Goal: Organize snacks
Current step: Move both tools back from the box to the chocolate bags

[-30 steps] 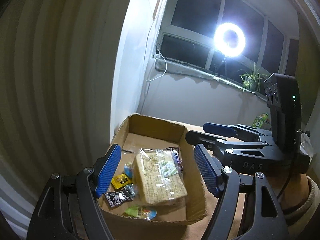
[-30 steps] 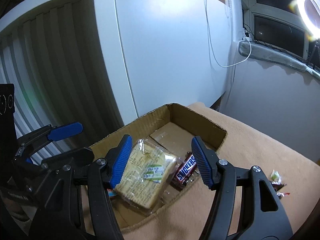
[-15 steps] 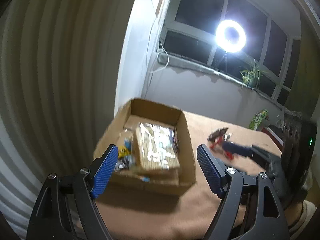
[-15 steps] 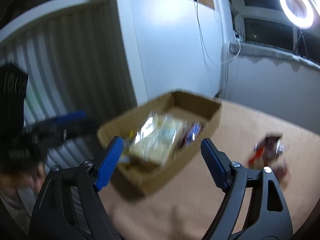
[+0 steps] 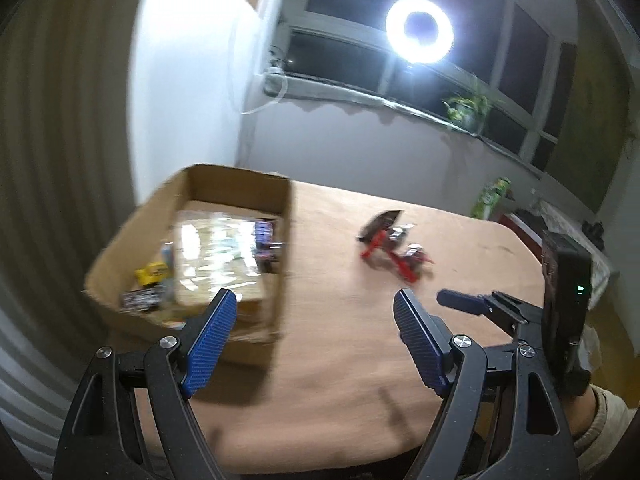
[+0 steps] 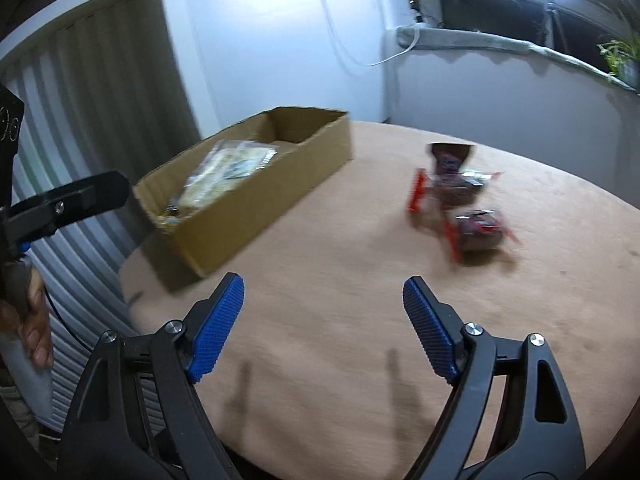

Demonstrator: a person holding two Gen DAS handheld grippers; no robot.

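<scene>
Compared with a second ago, I have both grippers drawn back from the cardboard box (image 5: 224, 264). Then the right gripper (image 6: 324, 320) framed the bread packet (image 5: 216, 256) inside the box; now it stands over bare tablecloth (image 6: 360, 360), and its jaws have just been opening, with nothing between them. The left gripper (image 5: 316, 340) has likewise backed off: its left pad now overlaps the near wall of the box in view, and its right pad is over cloth. Its jaws are spread, with nothing gripped.

The bread packet lies flat in the box, and it has stayed there since the earlier frames. Small wrapped snacks sit beside it on its left, and a dark bar wrapper sits on its right, against the box wall. Motion blur prevents reading any labels.

Two dark snack packets with red ends (image 6: 460, 200) now come into view on the tablecloth, well apart from the box and ahead of the right gripper. They lie close to each other; whether they touch I cannot tell.

In the left wrist view the right gripper's body appears at the right edge. A ring light (image 5: 420, 30) glares at the window, and a potted plant (image 5: 468, 108) stands on the sill. Nothing stands between the right gripper and the packets.
</scene>
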